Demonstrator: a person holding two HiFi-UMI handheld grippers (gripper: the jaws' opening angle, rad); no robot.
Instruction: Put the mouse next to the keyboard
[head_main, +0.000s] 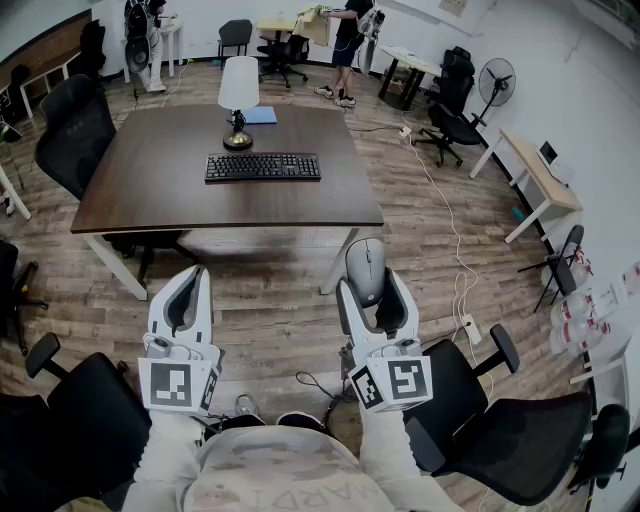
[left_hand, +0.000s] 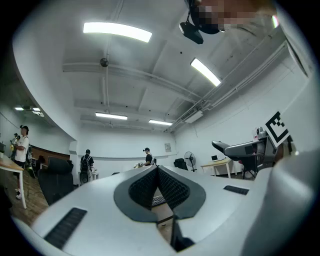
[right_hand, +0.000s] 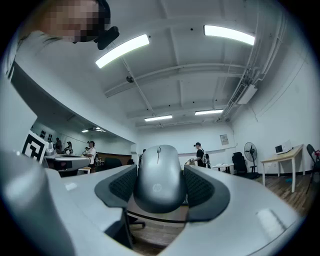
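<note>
Tabletop keyboard (head_main: 263, 167) lies far from mouse (head_main: 366, 260), partly hidden in right gripper (head_main: 368, 282).

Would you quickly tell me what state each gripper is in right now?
Left gripper: closed, holding nothing.
Right gripper: closed on the mouse.

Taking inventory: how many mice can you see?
1. The mouse is gripped in the right claw, short of the table. More could be hidden.
</note>
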